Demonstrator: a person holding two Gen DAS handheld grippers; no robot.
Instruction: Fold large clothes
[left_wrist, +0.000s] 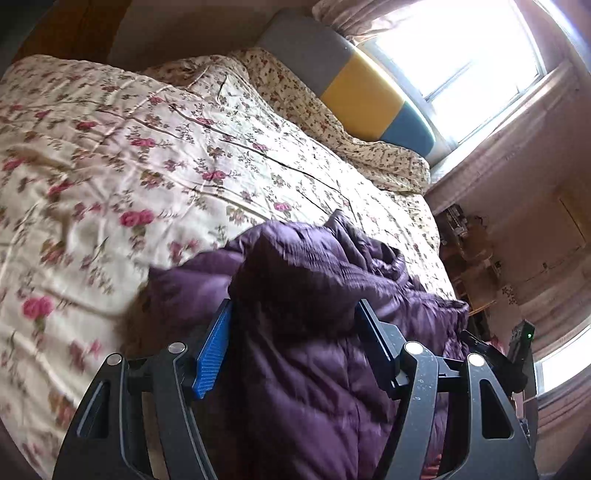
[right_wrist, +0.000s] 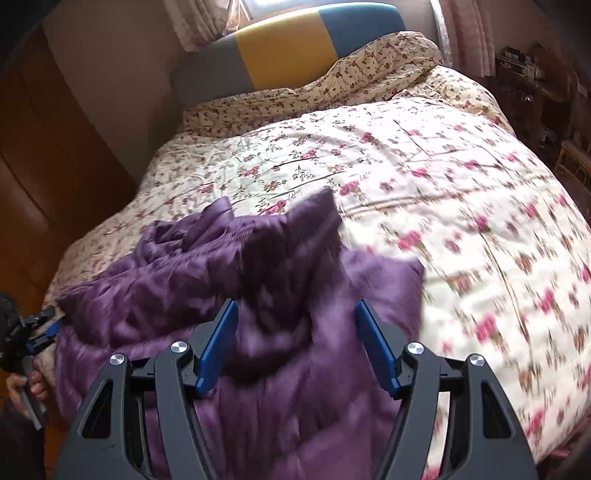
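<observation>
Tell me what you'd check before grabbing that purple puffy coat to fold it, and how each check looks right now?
1. Left gripper open: ok.
2. Right gripper open: ok.
3. Purple coat between both sets of fingers: ok.
4. Coat spread flat: not ok, bunched in a heap.
5. Free space on the floral quilt for folding: ok.
6. Sleeves or hem located: cannot tell, pictures blurred.

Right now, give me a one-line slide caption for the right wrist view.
Right gripper open above a crumpled purple padded jacket on the floral bedspread, headboard beyond.
</observation>
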